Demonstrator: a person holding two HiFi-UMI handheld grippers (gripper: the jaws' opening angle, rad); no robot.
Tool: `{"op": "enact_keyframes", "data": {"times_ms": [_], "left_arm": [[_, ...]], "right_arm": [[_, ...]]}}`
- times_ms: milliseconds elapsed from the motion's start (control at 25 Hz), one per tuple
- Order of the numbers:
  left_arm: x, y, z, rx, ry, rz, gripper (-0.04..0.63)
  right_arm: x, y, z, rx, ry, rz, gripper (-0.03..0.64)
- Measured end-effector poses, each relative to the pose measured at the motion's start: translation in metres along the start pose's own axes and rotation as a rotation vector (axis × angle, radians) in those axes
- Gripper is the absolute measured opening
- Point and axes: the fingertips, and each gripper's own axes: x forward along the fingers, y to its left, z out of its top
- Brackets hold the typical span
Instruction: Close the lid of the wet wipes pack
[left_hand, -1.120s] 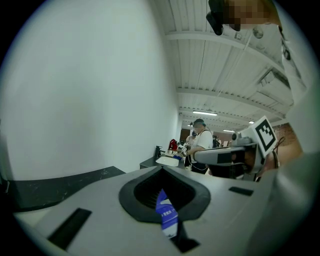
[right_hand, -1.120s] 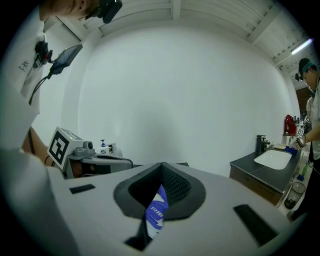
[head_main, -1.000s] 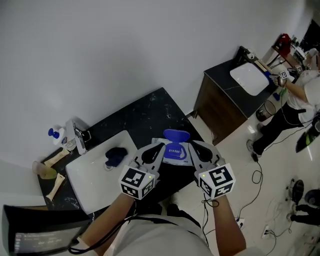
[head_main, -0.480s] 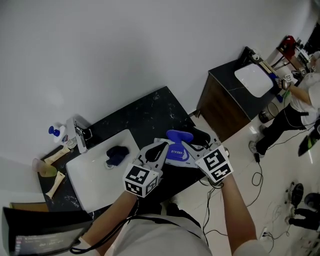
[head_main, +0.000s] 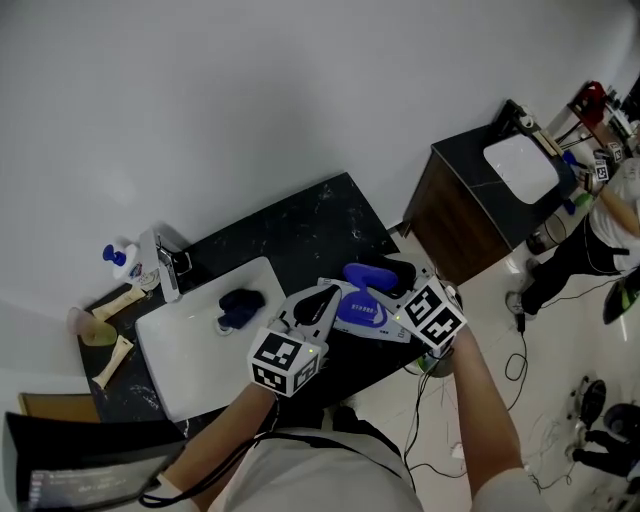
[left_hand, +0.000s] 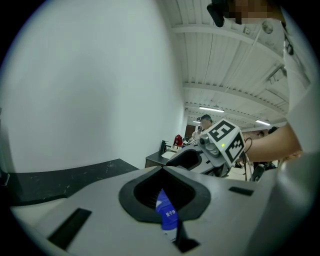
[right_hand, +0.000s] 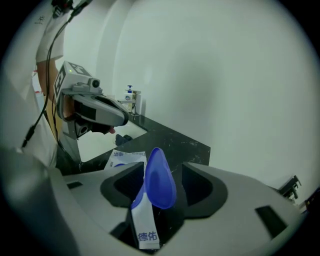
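Note:
The wet wipes pack (head_main: 368, 316) lies at the front edge of the black counter (head_main: 290, 240), and its blue lid (head_main: 362, 275) stands open. My left gripper (head_main: 328, 300) is shut on the pack's left edge; a blue and white strip of the pack (left_hand: 167, 217) shows between the jaws of the left gripper (left_hand: 162, 195). My right gripper (head_main: 385, 283) comes in from the right, tilted down, and its jaws are opening. In the right gripper view the raised lid (right_hand: 159, 177) stands in the gap of the right gripper (right_hand: 162, 172) without being pressed, and the pack (right_hand: 142, 227) runs below it.
A white sink (head_main: 190, 345) with a dark blue cloth (head_main: 240, 303) lies left of the pack, and a faucet (head_main: 165, 265) and soap bottle (head_main: 120, 262) stand behind it. A second counter (head_main: 490, 190) and a person (head_main: 600, 220) are at the far right. Cables lie on the floor.
My right gripper has dropped and rolled in toward the pack, and its jaws have gone from shut to wide. The left gripper has stayed on the pack's edge.

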Motion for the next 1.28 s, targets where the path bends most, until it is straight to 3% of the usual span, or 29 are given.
{"op": "enact_keyframes", "data": {"times_ms": [680,1280], "left_arm": [[-0.009,0.014,0.008,-0.004,-0.020,0.037,0.001],[-0.029,0.003,-0.004,-0.005,-0.015,0.027,0.002]], "right_arm": [[-0.009,0.048,0.001,0.055,-0.004,0.210,0.222],[0.004,0.105,-0.012,0.085,0.036,0.267,0.222]]}}
